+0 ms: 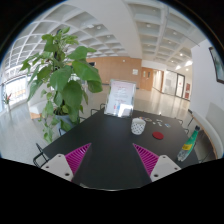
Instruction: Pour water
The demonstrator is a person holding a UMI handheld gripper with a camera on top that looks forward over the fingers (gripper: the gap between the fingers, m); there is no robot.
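A white patterned cup (138,126) stands on the dark table (105,145), well beyond my fingers. A green-tinted plastic bottle (187,144) stands upright near the table's right edge, to the right of my right finger. A small red object (157,133) lies between the cup and the bottle. My gripper (112,159) is open, with its magenta pads (76,154) spread wide and nothing between them. It hovers over the near part of the table, far from both cup and bottle.
A large leafy potted plant (62,78) rises at the table's far left corner. A white sign board (121,97) stands behind the far edge. Black chairs (42,152) line the table's left side. Beyond is a wide hall with a bright floor.
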